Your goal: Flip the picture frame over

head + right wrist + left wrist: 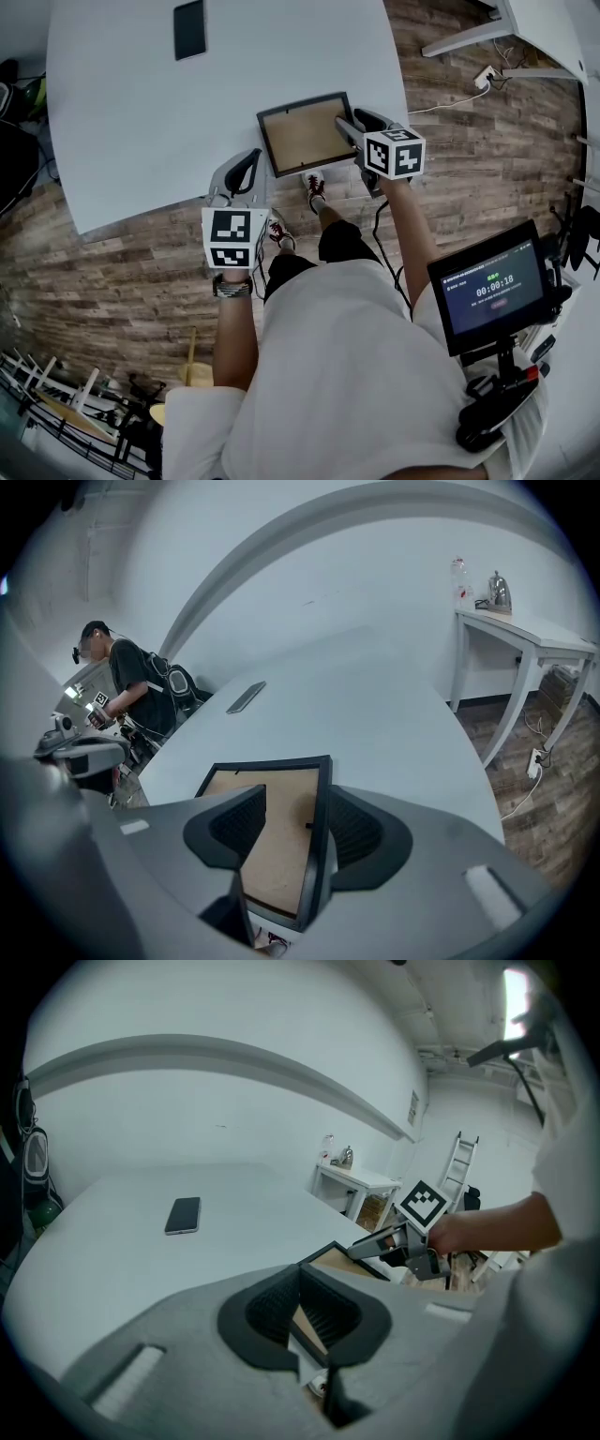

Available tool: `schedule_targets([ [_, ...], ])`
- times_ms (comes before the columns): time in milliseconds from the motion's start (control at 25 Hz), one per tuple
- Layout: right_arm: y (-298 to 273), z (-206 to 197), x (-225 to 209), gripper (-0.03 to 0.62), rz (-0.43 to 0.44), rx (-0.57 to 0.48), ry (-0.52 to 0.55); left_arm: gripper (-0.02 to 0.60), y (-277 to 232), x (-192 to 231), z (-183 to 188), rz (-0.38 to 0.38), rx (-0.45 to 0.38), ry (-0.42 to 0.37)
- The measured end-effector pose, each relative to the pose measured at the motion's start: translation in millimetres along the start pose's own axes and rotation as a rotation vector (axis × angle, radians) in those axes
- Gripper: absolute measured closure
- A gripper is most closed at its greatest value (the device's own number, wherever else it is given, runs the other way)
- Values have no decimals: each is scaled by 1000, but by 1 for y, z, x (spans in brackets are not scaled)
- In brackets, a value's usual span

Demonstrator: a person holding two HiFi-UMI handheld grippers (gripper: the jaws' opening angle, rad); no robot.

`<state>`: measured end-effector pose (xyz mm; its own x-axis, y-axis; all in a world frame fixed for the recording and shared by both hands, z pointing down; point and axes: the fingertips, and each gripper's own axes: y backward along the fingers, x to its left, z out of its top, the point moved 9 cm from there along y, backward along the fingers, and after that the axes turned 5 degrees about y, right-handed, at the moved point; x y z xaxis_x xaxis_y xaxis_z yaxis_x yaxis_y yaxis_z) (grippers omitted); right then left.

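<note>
The picture frame (302,134) lies back-up at the near edge of the white table (131,122), its brown backing board showing inside a black rim. My right gripper (352,120) is at the frame's right side. In the right gripper view the frame (272,836) has its right rim between the spread jaws, and the gripper (291,832) stands open. My left gripper (248,165) hovers by the table's edge just left of the frame's near left corner, open and holding nothing. In the left gripper view a corner of the frame (349,1262) shows beyond the gripper (302,1312), with the right gripper (394,1241) on its far side.
A dark phone (189,28) lies far back on the table. A screen on a stand (492,286) hangs at my right. Wooden floor and my shoes lie below the table's edge. A person (131,686) stands off to the left, and a white side table (525,630) to the right.
</note>
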<state>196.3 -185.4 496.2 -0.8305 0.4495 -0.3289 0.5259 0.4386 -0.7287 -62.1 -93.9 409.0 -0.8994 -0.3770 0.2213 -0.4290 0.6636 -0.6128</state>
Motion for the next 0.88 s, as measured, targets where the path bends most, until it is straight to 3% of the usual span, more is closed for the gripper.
schedule_targets([
  [320,9,16,4,423,-18,-58,13,578,-9,8,14,-13,-28,-16],
  [520,23,33,8,485,9,-130,25,578,-20,9,26,-26,-61,-41],
  [640,33,44,7,560,-16,-178,38,578,-27,7,34,-27,-87,-51],
  [880,88,59,39,591,-50,-265,80,578,14,-10,55,-37,-149,-101],
])
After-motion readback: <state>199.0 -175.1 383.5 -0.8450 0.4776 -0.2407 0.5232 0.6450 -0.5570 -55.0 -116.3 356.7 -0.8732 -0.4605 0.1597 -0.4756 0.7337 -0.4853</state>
